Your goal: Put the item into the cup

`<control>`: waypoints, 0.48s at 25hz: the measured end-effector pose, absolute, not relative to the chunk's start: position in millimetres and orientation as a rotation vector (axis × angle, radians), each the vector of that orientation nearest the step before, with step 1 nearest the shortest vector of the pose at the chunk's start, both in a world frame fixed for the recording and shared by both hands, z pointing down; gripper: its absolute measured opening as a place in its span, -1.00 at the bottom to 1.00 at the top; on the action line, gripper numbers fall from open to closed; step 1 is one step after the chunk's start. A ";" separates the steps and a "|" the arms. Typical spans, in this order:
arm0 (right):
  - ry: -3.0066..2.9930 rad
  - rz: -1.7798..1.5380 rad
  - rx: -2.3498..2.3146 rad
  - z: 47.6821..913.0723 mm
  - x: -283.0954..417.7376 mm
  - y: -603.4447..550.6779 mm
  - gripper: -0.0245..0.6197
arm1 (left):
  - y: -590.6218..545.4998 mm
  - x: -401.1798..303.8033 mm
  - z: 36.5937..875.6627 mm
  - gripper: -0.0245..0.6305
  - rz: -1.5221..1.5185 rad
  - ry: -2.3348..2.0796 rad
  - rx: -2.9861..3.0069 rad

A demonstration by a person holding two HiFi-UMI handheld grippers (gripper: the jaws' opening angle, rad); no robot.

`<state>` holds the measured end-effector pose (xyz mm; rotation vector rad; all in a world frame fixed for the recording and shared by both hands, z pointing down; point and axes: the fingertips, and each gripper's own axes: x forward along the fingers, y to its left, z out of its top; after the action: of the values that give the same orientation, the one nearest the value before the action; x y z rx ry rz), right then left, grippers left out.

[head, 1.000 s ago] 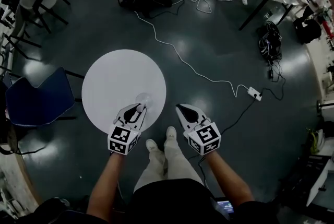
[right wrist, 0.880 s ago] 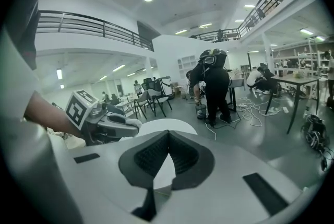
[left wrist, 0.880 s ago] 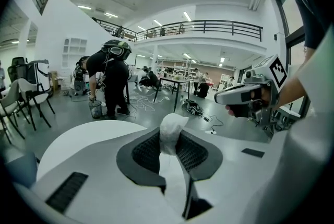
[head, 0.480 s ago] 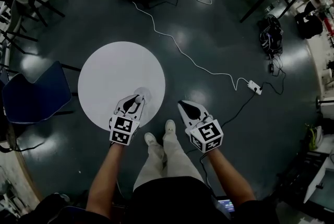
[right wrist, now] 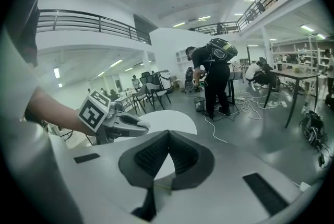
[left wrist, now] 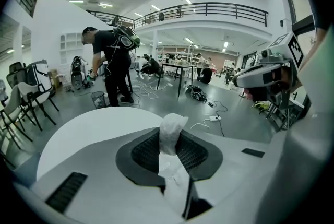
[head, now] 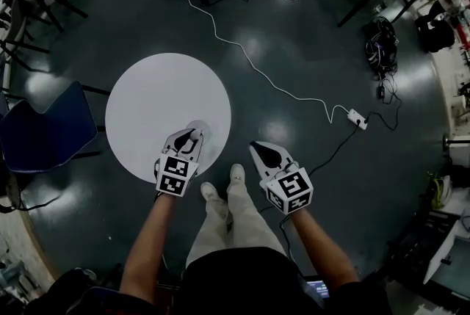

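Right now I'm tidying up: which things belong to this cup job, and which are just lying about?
Job: left gripper, white crumpled item in it, cup, round table.
Lying about: blue chair, power strip, black bag.

cup (head: 205,128) small and dim, partly hidden behind left gripper (head: 190,136)

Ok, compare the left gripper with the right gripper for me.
The left gripper is clamped on a white crumpled item; the right gripper is shut and empty. The left hangs over the round white table, the right over the floor. Both point forward.
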<state>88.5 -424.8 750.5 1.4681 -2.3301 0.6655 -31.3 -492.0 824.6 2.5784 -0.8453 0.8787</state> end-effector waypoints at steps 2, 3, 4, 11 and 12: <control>-2.328 0.671 1.465 753.9 88.5 -425.0 -0.88 | -493.4 -31.8 830.3 -0.68 0.890 -0.847 2.566; -2.328 0.673 1.462 755.2 88.4 -425.1 -0.88 | -494.5 -32.6 832.2 -0.68 0.892 -0.856 2.559; -2.328 0.676 1.458 756.1 88.1 -425.5 -0.88 | -496.3 -33.7 833.0 -0.68 0.888 -0.872 2.550; -2.331 0.684 1.441 761.8 83.4 -427.2 -0.88 | -496.5 -37.0 838.7 -0.45 0.861 -0.901 2.531; -2.332 0.684 1.439 761.7 83.5 -427.1 -0.88 | -495.8 -36.8 838.8 -0.45 0.863 -0.902 2.531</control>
<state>83.5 -427.1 761.7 1.4388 -2.3320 0.6837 -36.8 -495.8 838.8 2.5309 -0.9024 0.8633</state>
